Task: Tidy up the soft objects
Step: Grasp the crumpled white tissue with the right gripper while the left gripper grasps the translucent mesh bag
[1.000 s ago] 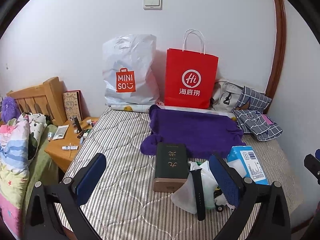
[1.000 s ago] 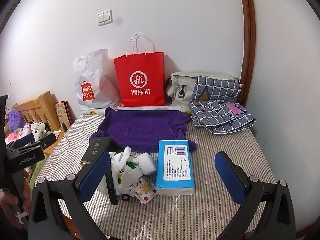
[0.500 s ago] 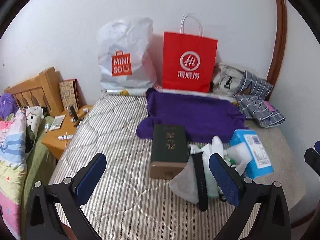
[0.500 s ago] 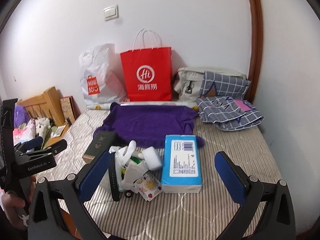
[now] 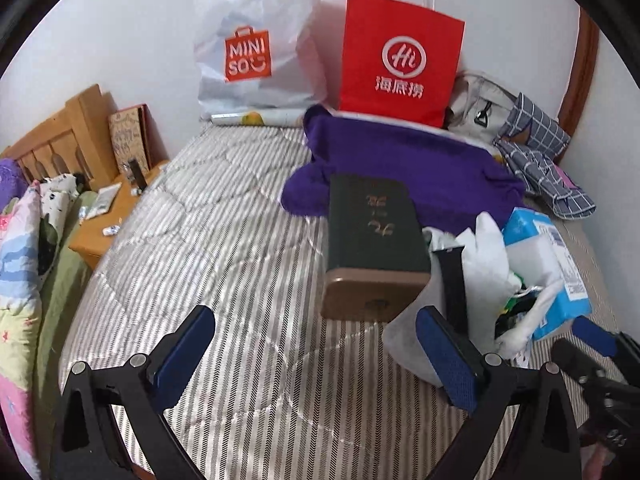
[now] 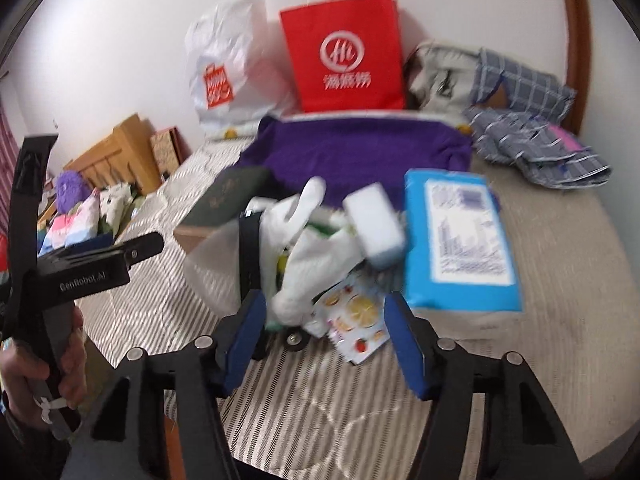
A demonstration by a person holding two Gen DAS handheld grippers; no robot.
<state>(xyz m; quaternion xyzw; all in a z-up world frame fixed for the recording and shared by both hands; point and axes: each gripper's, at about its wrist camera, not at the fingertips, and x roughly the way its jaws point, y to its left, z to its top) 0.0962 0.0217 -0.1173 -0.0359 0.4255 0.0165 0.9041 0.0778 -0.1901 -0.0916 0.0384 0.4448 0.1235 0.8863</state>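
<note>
The right gripper (image 6: 324,336) hangs over the near edge of the striped mattress (image 5: 224,240), its blue pads closing at this moment with nothing pressed between them; just beyond the pads lies a fruit-printed sachet (image 6: 354,320) at about 12 o'clock, apart from them. Behind the sachet sits a crumpled white plastic bag (image 6: 316,256) with a white block (image 6: 374,224) leaning at its 1 o'clock and a black strap (image 6: 250,248) across its 9 o'clock side. At 3 o'clock of that bag lies a blue tissue pack (image 6: 460,240), flat on the mattress. The left gripper (image 5: 316,360) stands wide open over bare mattress, holding nothing; in the right wrist view it shows at 9 o'clock, gripped by a hand (image 6: 44,364). A dark green box (image 5: 372,232) lies at 12 o'clock of the left gripper, one end resting on the purple cloth (image 5: 400,160), which is spread flat toward the wall. At 12 o'clock of the cloth a red paper bag (image 5: 400,56) stands upright against the wall, with a white MINISO bag (image 5: 256,48) at its 9 o'clock. At 3 o'clock of the cloth lies a heap of blue checked fabric (image 5: 540,160), beside a grey bag (image 5: 476,100). A wooden bedside stand (image 5: 108,224) sits at 9 o'clock of the mattress. The right wrist view is blurred.
</note>
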